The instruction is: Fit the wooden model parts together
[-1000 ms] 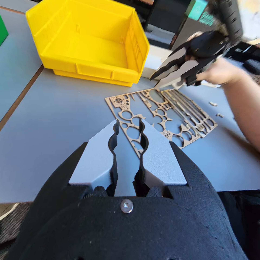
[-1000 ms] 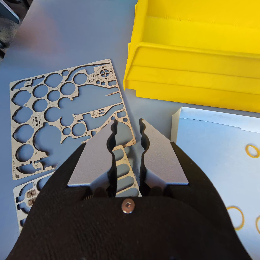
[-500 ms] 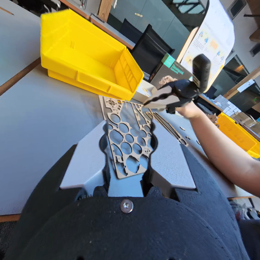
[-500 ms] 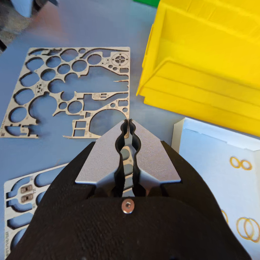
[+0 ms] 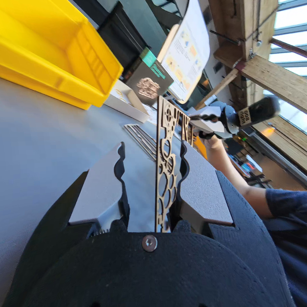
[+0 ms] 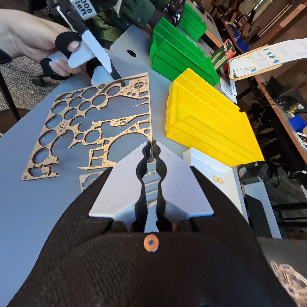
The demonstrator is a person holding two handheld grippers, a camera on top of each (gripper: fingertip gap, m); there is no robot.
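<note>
A laser-cut wooden parts sheet (image 6: 108,124) with many punched-out holes is held up off the grey table. My right gripper (image 6: 150,142) is shut on its near corner. In the left wrist view the sheet (image 5: 168,114) stands edge-on between the wide-open fingers of my left gripper (image 5: 152,144), close to the right finger, and the right gripper (image 5: 191,117) pinches its far corner. In the right wrist view the left gripper (image 6: 116,79) straddles the sheet's far edge. A second wooden sheet (image 6: 89,179) lies flat on the table below and also shows in the left wrist view (image 5: 141,137).
A yellow bin (image 6: 207,124) stands beside the sheets, with green bins (image 6: 179,54) behind it. A white box (image 6: 212,167) with yellow rings lies right of my right gripper. A clipboard with an instruction sheet (image 5: 187,54) and a dark box (image 5: 147,79) stand at the back. There is about 15 cm between the tips of the two grippers.
My right gripper closed on the sheet's corner and lifted the sheet off the table. My left gripper opened wider and moved in, so the raised sheet now stands between its fingers.
</note>
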